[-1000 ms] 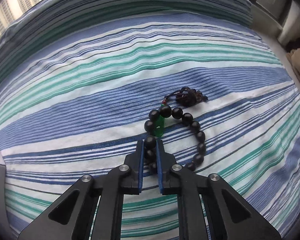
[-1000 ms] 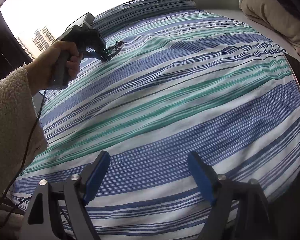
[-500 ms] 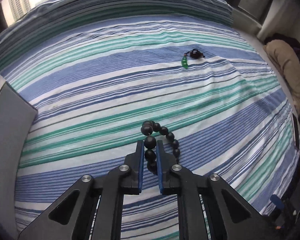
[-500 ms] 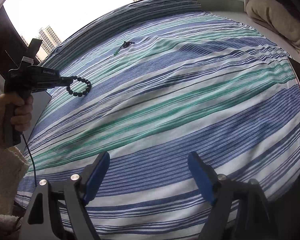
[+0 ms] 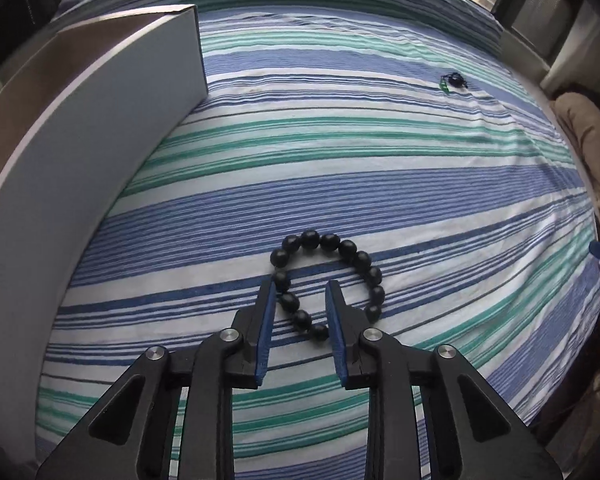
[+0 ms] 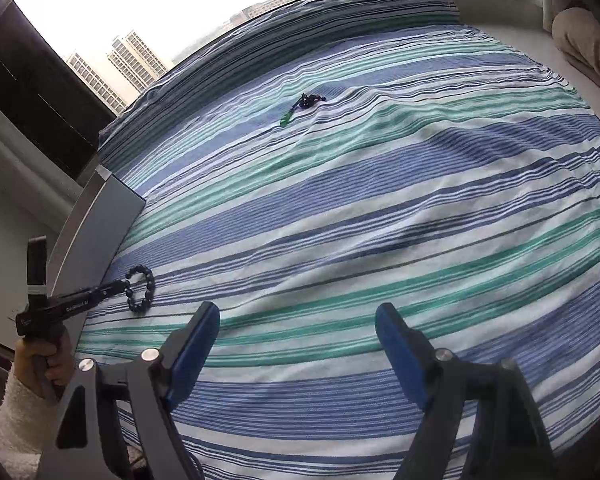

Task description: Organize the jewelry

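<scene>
Carried off from the far pendant, the black bead bracelet [image 5: 328, 280] now lies on the bed near its left edge, beside the grey box [image 5: 80, 168], likely gathered there for sorting. Left tool [image 5: 300, 300] has parted narrowly, beads loose between its blades. Pendant [image 6: 302, 106] waits toward the far edge. Right tool [image 6: 296, 332] hangs wide, empty

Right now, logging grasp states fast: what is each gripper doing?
Left gripper: open, black bead bracelet lying between its fingers on the bedsheet.
Right gripper: open, empty.
</scene>
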`<state>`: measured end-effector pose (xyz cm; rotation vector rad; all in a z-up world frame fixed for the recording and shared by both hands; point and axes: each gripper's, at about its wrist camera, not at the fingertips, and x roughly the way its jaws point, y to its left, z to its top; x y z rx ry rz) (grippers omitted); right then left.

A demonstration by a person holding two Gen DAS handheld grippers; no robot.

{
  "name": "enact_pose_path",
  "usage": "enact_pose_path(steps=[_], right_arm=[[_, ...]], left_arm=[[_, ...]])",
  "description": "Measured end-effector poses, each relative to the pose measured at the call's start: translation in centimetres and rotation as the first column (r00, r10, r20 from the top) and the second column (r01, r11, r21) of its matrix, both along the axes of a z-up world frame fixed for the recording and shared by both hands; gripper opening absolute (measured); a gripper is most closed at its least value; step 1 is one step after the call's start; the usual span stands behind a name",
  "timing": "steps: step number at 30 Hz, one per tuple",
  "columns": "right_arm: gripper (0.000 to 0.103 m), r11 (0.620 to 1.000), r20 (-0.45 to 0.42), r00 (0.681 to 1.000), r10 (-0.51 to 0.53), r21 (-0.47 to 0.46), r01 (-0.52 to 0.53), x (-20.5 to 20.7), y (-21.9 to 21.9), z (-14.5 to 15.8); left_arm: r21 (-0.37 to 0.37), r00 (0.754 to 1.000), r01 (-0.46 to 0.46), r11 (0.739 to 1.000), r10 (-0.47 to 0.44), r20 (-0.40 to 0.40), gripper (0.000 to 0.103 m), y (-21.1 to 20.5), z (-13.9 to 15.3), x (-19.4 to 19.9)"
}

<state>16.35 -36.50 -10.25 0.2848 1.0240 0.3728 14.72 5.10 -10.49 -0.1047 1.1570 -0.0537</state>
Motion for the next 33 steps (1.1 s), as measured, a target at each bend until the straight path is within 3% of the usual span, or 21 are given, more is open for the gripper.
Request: enact_pose_path(steps=[1, 2, 7, 9, 13, 18, 22, 25, 27, 30, 33], right_arm=[[0.082, 1.0, -0.006, 1.0, -0.004, 0.031, 0.004, 2.0, 0.0, 0.7], [0.082, 0.998, -0.013, 1.0, -0.013, 0.056, 0.014, 4.2, 0.1, 1.3], [0.081, 0.982, -0.098, 0.995, -0.028, 0.185, 0.046, 16.7, 2.2, 0.4], [0.068, 0.956, -0.176, 0.982, -0.067, 0.27, 0.114, 21.0, 2.8, -1.6], [0.058, 0.921, -0.248, 0.944, -0.217, 0.269, 0.282, 26.4, 3.7, -5.0], [0.042, 0.916, -0.187, 0.936, -0.299, 0.218, 0.336, 29.0, 6.4, -5.9], [0.036, 0.941, -0.087, 0.943, -0.321, 0.081, 0.328, 30.3, 9.4, -5.2], [0.017, 0.95, -0.007, 0.951, -0.308, -0.061, 0.307, 31.5, 11.2, -4.9], [0.012, 0.951, 0.024, 0.958, -0.284, -0.122, 0.285, 31.7, 12.0, -4.8], [0.011, 0.967, 0.068, 0.971, -0.23, -0.099, 0.236, 30.2, 12.8, -4.0], [0.011, 0.992, 0.105, 0.988, -0.109, -0.052, 0.115, 27.0, 13.8, -2.1]], left_arm=[[-0.007, 1.0, -0.012, 1.0, 0.012, 0.012, 0.055, 0.0, 0.1, -0.3], [-0.012, 0.999, -0.023, 1.0, 0.023, 0.026, 0.058, 0.2, 0.3, -0.6], [-0.083, 0.996, -0.076, 0.994, 0.08, 0.049, 0.061, 2.0, 1.1, -3.5], [-0.1, 0.993, -0.098, 0.99, 0.103, 0.053, 0.063, 2.9, 1.4, -5.0], [-0.097, 0.986, -0.151, 0.984, 0.157, 0.052, 0.064, 4.9, 1.6, -7.5], [-0.123, 0.971, -0.232, 0.965, 0.236, 0.024, 0.064, 7.9, 1.1, -9.2], [-0.126, 0.966, -0.257, 0.958, 0.259, 0.006, 0.064, 8.8, 0.6, -9.0], [-0.129, 0.966, -0.258, 0.957, 0.259, -0.009, 0.064, 8.8, 0.1, -8.9], [-0.129, 0.967, -0.252, 0.959, 0.253, -0.011, 0.064, 8.5, -0.1, -9.0], [-0.129, 0.972, -0.236, 0.963, 0.236, -0.009, 0.064, 8.1, -0.2, -9.2], [-0.129, 0.975, -0.223, 0.966, 0.224, -0.007, 0.064, 7.7, -0.4, -8.8]])
